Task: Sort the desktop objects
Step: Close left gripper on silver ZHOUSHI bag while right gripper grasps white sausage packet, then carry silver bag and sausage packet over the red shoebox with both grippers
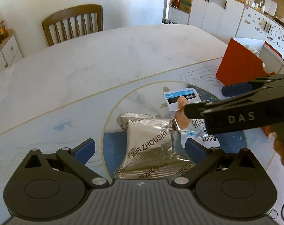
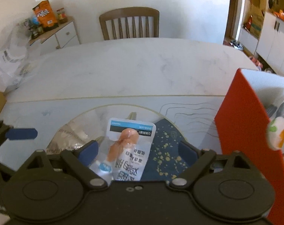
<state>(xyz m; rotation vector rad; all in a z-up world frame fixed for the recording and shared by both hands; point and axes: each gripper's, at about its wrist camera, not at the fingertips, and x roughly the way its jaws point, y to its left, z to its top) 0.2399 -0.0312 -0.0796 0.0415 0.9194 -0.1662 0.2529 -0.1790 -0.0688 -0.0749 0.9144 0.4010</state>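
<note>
Silver foil packet [image 1: 151, 144] sits between my left gripper [image 1: 140, 147] pads, jaws wide, not pinching. Right gripper [image 2: 139, 148] also gapes over the clear chicken pouch [image 2: 128, 146] on the mat [image 2: 166, 150], beside the red box [image 2: 243, 123].

"ZHOUSHI" – silver pouch [image 1: 151, 142]; "DAS" – right gripper [image 1: 241, 117]

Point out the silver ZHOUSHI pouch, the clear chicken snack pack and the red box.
silver ZHOUSHI pouch [image 1: 151, 140], left wrist view, on its crinkled foil face.
clear chicken snack pack [image 2: 131, 129], right wrist view, on the dark band of its label.
red box [image 2: 241, 121], right wrist view, on its red side wall.
</note>
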